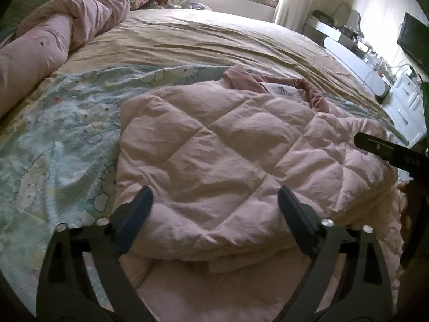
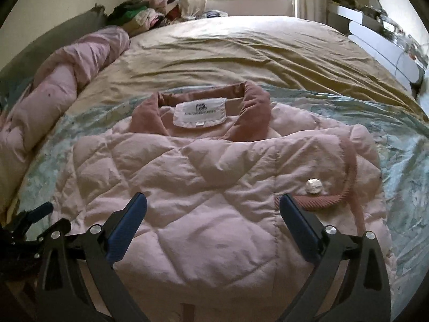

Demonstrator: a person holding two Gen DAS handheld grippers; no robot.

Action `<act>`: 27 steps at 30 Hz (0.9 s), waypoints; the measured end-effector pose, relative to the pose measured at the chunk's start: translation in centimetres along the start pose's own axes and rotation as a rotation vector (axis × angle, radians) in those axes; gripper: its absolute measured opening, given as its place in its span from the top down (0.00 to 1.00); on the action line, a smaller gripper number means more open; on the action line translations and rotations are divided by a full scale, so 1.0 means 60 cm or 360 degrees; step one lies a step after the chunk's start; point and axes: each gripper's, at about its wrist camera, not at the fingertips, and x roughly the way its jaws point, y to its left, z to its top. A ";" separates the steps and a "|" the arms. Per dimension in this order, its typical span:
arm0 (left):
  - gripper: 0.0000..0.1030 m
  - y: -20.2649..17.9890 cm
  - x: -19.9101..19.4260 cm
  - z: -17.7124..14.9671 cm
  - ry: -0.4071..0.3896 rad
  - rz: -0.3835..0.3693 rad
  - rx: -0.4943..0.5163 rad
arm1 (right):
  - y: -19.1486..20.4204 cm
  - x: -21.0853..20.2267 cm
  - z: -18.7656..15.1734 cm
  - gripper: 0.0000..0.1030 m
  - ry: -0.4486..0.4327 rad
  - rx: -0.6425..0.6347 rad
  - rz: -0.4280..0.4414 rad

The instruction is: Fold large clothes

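A pale pink quilted jacket point(image 1: 228, 155) lies on the bed, folded into a rough rectangle, with its darker pink collar at the far end. In the right wrist view the jacket point(image 2: 214, 193) shows a white label point(image 2: 199, 114) inside the collar and a silver snap button point(image 2: 314, 187) on a corded pink trim. My left gripper point(image 1: 215, 201) is open and empty above the jacket's near edge. My right gripper point(image 2: 213, 209) is open and empty above the jacket's near part. The right gripper's finger also shows in the left wrist view point(image 1: 388, 153), at the right edge.
The bed has a tan sheet point(image 2: 241, 53) and a light blue cartoon-print cover point(image 1: 67, 123) under the jacket. A rolled pink duvet point(image 1: 53, 43) lies along the left. Piled clothes point(image 2: 144, 13) sit at the far corner. White furniture point(image 1: 375, 64) stands on the right.
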 end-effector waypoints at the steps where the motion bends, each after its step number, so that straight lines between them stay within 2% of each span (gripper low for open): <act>1: 0.09 0.000 -0.002 0.001 0.0000 -0.0007 -0.0007 | -0.003 -0.003 -0.001 0.04 -0.0002 0.0019 0.0010; 7: 0.09 0.007 -0.017 0.010 -0.0018 -0.0012 -0.0060 | -0.007 -0.022 -0.003 0.04 -0.0028 0.0040 0.0036; 13: 0.09 0.001 -0.037 0.016 -0.0041 0.0047 -0.0036 | -0.002 -0.047 -0.006 0.04 -0.0064 0.0040 0.0061; 27: 0.09 -0.011 -0.096 0.028 -0.0125 0.0033 -0.0011 | 0.010 -0.110 -0.011 0.04 -0.0141 0.0030 0.0098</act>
